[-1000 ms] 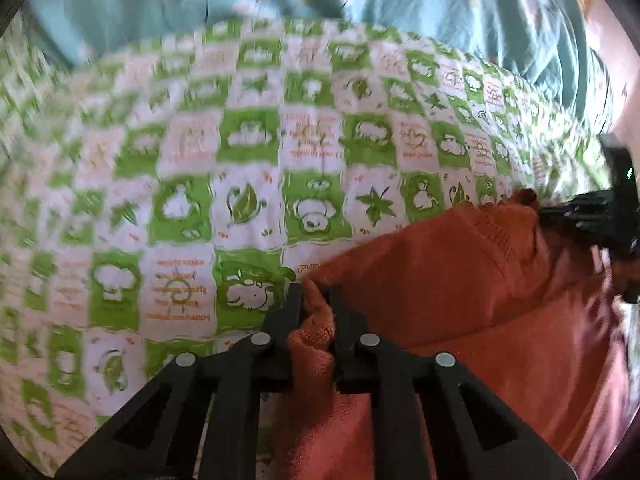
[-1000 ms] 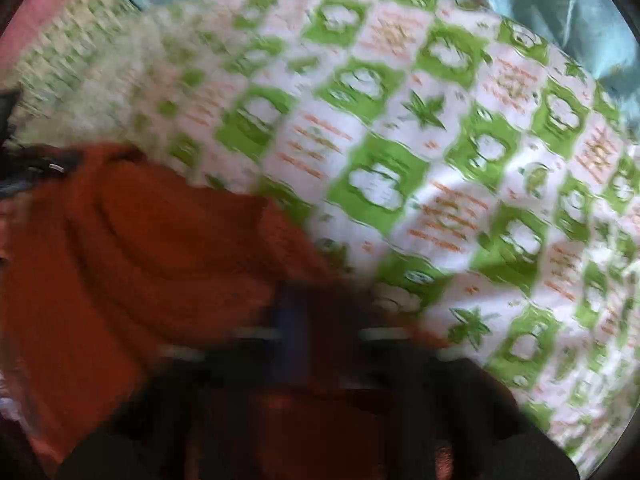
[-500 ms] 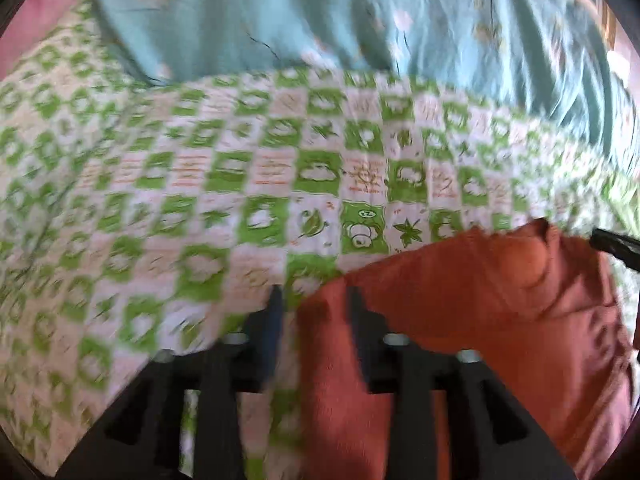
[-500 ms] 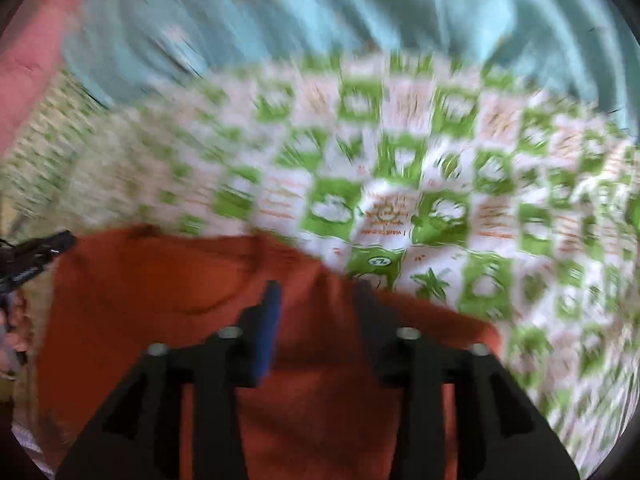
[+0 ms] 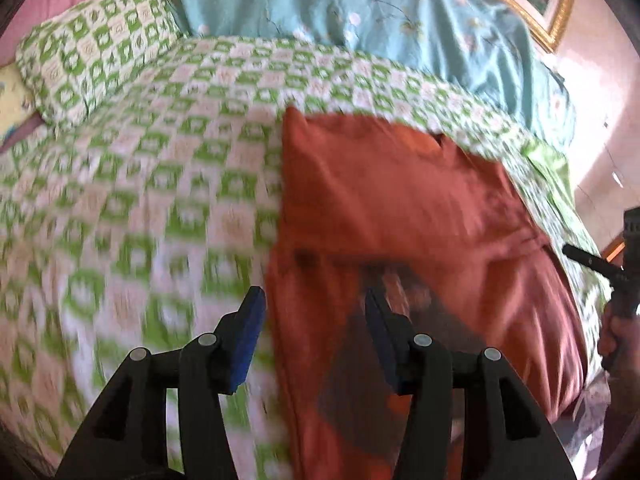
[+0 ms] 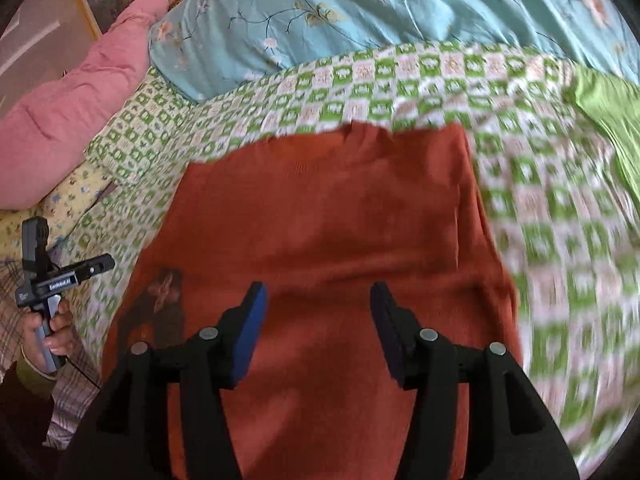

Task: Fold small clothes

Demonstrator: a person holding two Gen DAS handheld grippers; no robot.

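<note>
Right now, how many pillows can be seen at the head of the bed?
2: a green checked pillow at the left of the left wrist view, and a yellow patterned pillow beside it. More may be hidden under the quilts.

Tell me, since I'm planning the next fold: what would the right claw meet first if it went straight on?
Most likely the orange garment spread flat under the open right claw; depth is unclear.

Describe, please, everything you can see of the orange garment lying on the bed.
The orange garment is a rust-orange knit, soft and finely ribbed by its look. It lies spread fairly flat on the green-and-white checked bedspread, with a small notch at the far edge, a straight seam down its right side and a low crease across the middle. Nothing grips it: both pairs of jaws stand open above it, with only shadows falling on the cloth.
</note>
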